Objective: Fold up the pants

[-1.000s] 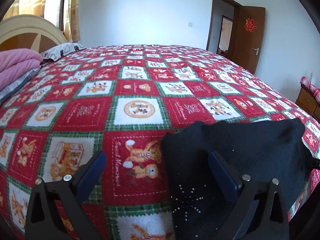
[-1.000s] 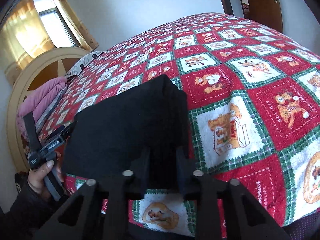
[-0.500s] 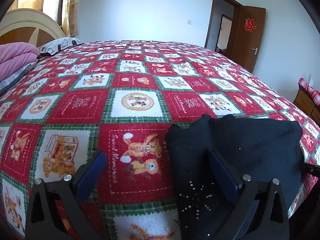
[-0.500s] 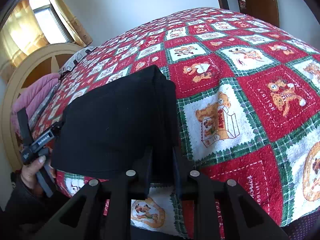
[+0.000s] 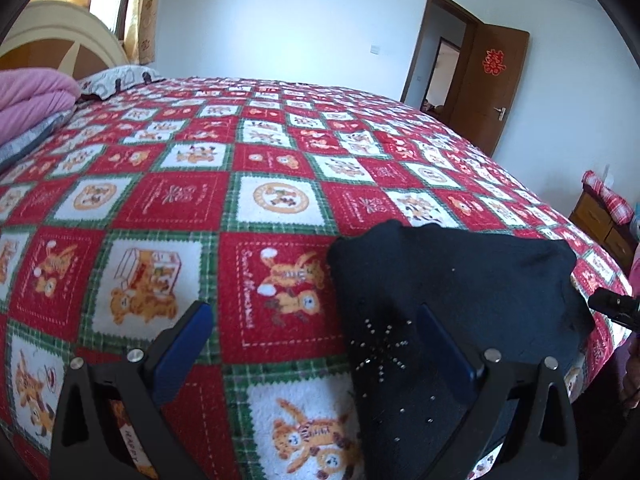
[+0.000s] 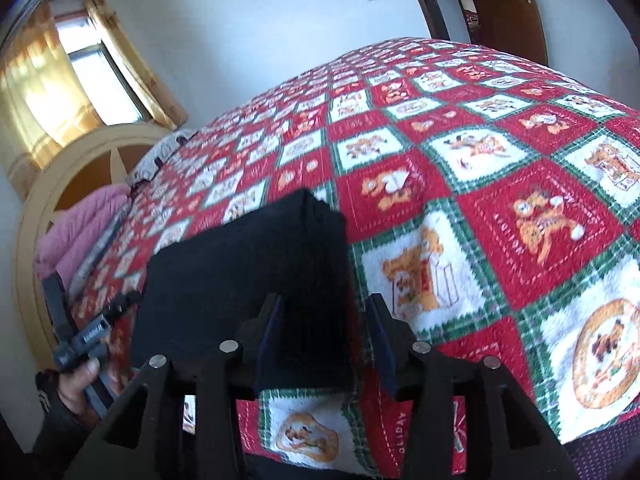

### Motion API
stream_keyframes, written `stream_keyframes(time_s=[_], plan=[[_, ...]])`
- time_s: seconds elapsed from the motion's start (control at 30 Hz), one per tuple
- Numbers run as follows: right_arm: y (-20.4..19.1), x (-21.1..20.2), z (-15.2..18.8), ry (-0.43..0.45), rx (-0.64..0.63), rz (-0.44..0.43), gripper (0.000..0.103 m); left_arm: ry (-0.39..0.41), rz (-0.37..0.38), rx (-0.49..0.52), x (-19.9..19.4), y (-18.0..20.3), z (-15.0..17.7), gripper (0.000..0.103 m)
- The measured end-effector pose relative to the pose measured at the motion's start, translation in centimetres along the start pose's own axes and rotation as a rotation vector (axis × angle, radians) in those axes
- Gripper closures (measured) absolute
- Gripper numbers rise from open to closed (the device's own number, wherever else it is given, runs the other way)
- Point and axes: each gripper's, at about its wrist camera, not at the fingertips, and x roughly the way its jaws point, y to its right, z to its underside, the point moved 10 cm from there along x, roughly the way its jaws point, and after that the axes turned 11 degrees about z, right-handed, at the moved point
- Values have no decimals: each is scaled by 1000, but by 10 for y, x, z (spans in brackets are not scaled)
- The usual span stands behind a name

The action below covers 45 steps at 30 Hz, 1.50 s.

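Note:
The black pants [image 5: 448, 288] lie folded into a compact rectangle near the front edge of the bed, with a studded star pattern [image 5: 380, 350] on the near left corner. They also show in the right wrist view [image 6: 240, 280]. My left gripper [image 5: 312, 328] is open and empty, its right finger over the pants' left corner, its left finger over the blanket. My right gripper [image 6: 326, 320] is open, its jaws standing either side of the pants' right edge. The left gripper and its hand show at the left of the right wrist view [image 6: 92, 336].
A red, white and green checked blanket [image 5: 272, 200] with bear pictures covers the bed. Pink bedding [image 5: 32, 100] and a pillow [image 5: 116, 80] lie by the cream headboard [image 5: 60, 36]. A brown door [image 5: 488, 84] and a wooden cabinet [image 5: 604, 224] stand to the right.
My right gripper has opened and let go of the pants' edge. The pants have settled flat on the bed. My left gripper has stayed open and shifted only slightly.

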Motion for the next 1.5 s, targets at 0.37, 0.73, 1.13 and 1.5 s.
stream_keyframes(time_s=[0.37, 0.73, 1.13, 1.5], plan=[[-4, 49, -10, -107, 82, -118, 54, -5, 102, 7, 17, 22, 8, 0], [-4, 64, -13, -91, 53, -137, 54, -24, 173, 28, 34, 42, 4, 0], [-12, 63, -8, -96, 50, -178, 62, -55, 286, -39, 30, 39, 5, 52], [-29, 32, -13, 1, -3, -190, 80, -9, 361, -87, 14, 42, -5, 92]])
